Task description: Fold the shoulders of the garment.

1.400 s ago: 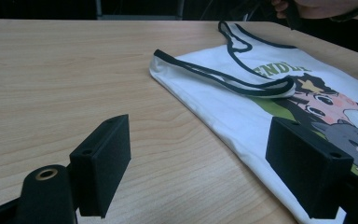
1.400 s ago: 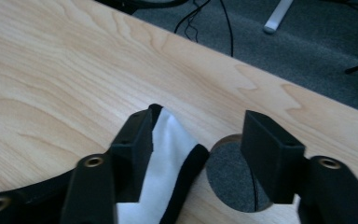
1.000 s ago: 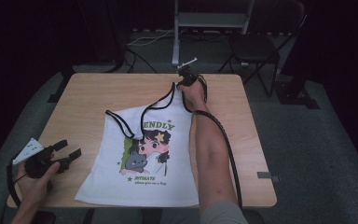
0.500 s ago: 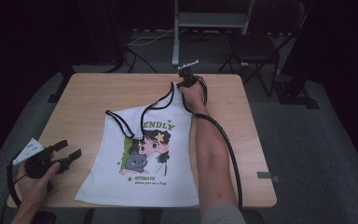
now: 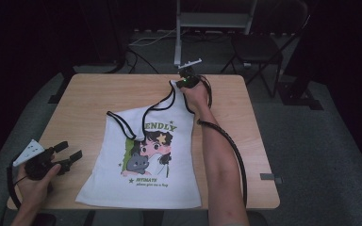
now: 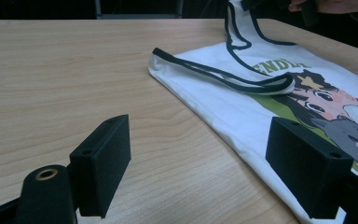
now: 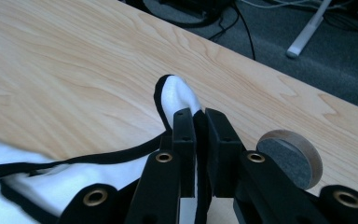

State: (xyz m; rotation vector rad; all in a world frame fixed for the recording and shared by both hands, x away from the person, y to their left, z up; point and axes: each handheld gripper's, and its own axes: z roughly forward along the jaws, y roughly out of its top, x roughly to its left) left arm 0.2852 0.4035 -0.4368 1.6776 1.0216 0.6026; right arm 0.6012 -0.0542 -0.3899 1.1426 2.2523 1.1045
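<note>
Right hand-held gripper (image 7: pixel 196 122) clamped on black-trimmed white tank top (image 5: pixel 146 165) strap near table (image 5: pixel 99 94) far edge; pull gently taut, flattening. Left hand-held gripper (image 6: pixel 200 163) wide apart, empty.

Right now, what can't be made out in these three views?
- High view: small print under the cartoon on the top is too small to read.
- Left gripper view: the top's chest lettering is cut off by a folded strap.
- Right gripper view: the right tool is shut on the far strap, hiding the pinched cloth.

High view overlooks table (image 5: pixel 99 94); tool views sit close, sharing it.
</note>
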